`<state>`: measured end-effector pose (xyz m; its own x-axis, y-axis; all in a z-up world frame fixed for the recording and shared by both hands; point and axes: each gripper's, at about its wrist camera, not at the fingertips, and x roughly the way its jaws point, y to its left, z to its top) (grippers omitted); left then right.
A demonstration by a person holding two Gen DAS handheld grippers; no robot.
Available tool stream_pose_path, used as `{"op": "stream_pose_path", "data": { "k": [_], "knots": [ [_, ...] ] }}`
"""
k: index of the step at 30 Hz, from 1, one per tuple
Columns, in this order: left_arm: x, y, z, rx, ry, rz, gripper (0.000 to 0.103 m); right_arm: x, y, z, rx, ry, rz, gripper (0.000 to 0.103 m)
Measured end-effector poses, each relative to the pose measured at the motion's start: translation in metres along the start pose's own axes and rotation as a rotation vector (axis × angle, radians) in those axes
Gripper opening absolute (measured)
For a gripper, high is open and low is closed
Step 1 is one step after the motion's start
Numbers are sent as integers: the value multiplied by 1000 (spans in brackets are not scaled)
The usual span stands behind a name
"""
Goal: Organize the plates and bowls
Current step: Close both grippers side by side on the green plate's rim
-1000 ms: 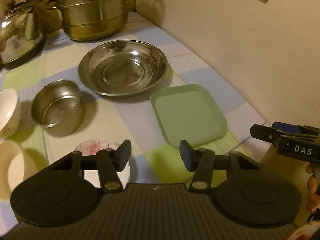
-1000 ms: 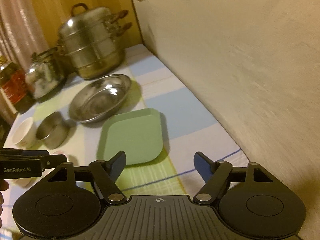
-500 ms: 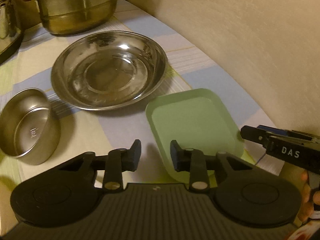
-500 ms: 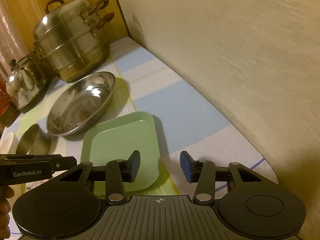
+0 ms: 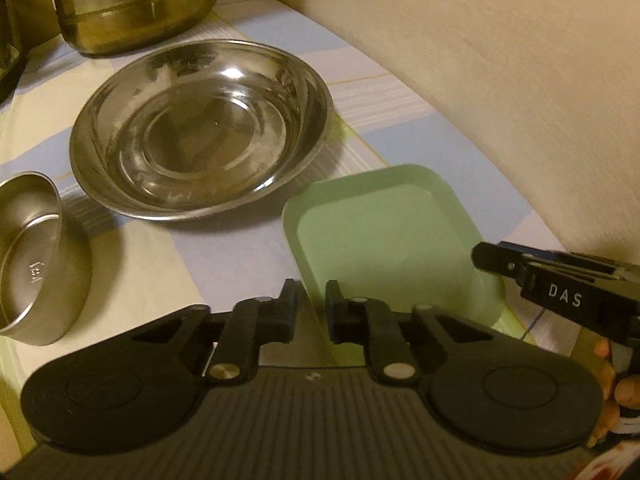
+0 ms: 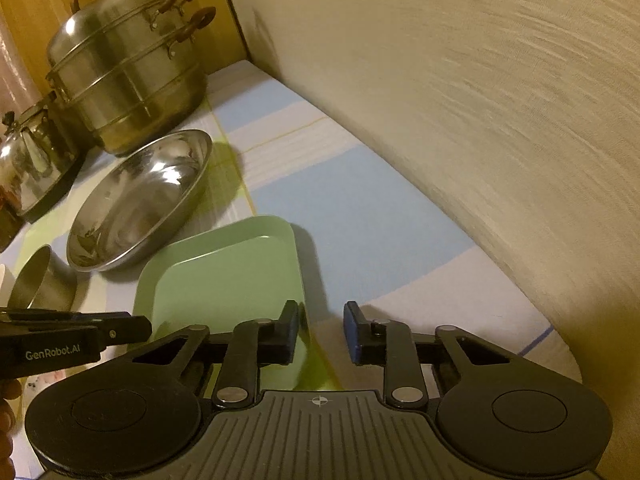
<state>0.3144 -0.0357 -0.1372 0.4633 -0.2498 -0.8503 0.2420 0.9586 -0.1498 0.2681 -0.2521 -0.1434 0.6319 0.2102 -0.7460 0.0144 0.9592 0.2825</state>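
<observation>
A checked tablecloth [image 6: 360,208] in blue, white and green runs along a pale wall [image 6: 480,120], carrying the dishes to be sorted. Largest on it, a tiered steel steamer pot [image 6: 128,68] stands in the far corner, well beyond the green square plate [image 5: 384,236] that serves as the centre of the scene; a steel kettle [image 6: 32,160] sits beside the pot. Between pot and plate lies a wide, shallow steel basin [image 5: 200,128], its rim just beside the plate's far corner. A small steel bowl [image 5: 36,256] stands to the basin's near left, apart from the plate. The left gripper [image 5: 311,308] has been closing on the plate's near left rim, which now passes between its blue-padded fingers [image 5: 290,304] (whether the pads actually press on it cannot be told). The right gripper [image 6: 321,334] has likewise been narrowing at the plate's near right corner, one pad over the rim and the other outside it above the cloth, a clear gap remaining. Each tool shows at the edge of the other's view, with fingertips of the person's hand [image 5: 624,392] behind it.
</observation>
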Motion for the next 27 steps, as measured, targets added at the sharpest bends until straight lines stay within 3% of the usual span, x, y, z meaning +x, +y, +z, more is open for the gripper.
{"op": "stream_pose_path", "data": {
  "k": [5, 16, 27],
  "knots": [
    [0, -2, -3, 2, -7, -1, 9, 4, 5, 0, -27, 7, 21, 7],
    [-13, -5, -5, 21, -27, -14, 9, -8, 9, -2, -54, 1, 16, 6],
    [-51, -2, 14, 14, -135, -16, 9, -42, 22, 17, -49, -80, 54, 5]
  ]
}}
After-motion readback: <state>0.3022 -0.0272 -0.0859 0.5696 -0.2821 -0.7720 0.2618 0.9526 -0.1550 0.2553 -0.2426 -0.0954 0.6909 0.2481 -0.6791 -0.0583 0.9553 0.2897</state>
